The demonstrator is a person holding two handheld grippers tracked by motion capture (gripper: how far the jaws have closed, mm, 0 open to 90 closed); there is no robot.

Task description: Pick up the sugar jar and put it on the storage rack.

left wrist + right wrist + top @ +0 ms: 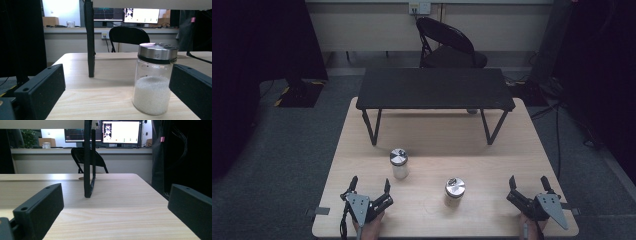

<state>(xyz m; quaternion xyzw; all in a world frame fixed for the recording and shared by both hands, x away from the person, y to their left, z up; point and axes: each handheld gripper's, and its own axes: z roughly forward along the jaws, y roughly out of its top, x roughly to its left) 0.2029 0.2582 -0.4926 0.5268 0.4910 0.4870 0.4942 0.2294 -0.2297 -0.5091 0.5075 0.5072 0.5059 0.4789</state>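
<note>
Nearest the lens in the high view: two forearms at the table's near edge, each hand on a two-jaw gripper. Left gripper (370, 184) with jaws spread wide, nothing between them, resting near the front left corner of the light wooden table (507, 145). Right gripper (528, 181) likewise spread and empty, near the front right corner, pointing across bare wood.

Two glass jars with brushed metal lids, both upright and closed. Left jar (399, 163) just ahead of the left gripper and a little to its right, apart from it; up close in the left gripper view (153, 80), roughly a third full of white granules, off toward the right jaw but not touched. Right jar (454, 192) nearer the front edge, between the two grippers, well apart from the right one and untouched as well.

Beyond the jars, a small black stand (434, 88) on slanted legs, top surface bare. Behind the table, a black folding chair (447, 42).

Judged from this: work not begun. No jar gripped, lifted or opened. Everything left to do — approach, closing on a jar, and whatever handling comes after. Likeliest first target the left jar, already almost framed by the left jaws.
</note>
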